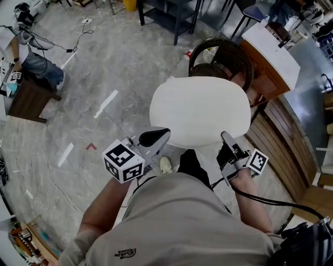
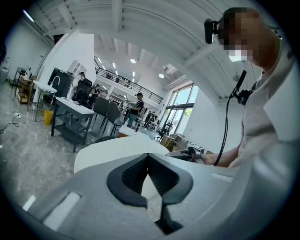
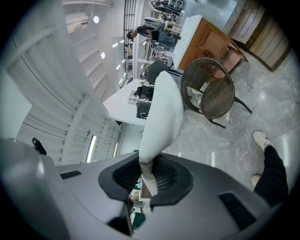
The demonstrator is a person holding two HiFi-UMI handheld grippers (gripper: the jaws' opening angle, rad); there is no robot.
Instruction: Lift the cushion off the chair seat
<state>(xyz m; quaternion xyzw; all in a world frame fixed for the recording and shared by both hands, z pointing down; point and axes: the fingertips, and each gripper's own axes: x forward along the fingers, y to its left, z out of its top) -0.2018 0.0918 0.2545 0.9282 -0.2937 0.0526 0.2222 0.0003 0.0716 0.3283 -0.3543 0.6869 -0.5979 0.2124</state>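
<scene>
A round white cushion [image 1: 200,111] hangs in the air in front of me, clear of the dark wicker chair [image 1: 221,60] behind it. My left gripper [image 1: 156,137] is shut on the cushion's near left edge, and my right gripper [image 1: 227,140] is shut on its near right edge. In the left gripper view the cushion [image 2: 112,150] spreads flat beyond the left gripper [image 2: 149,161], with a strip of it pinched between the pads. In the right gripper view the cushion [image 3: 164,112] shows edge-on in the right gripper [image 3: 149,171], and the empty wicker chair [image 3: 208,91] stands on the floor beyond.
A wooden cabinet with a white top [image 1: 270,57] stands right of the chair, with wood panelling [image 1: 289,140] along the right. A dark metal table [image 1: 171,15] is at the back. A low wooden table [image 1: 28,98] and floor cables [image 1: 78,39] lie left.
</scene>
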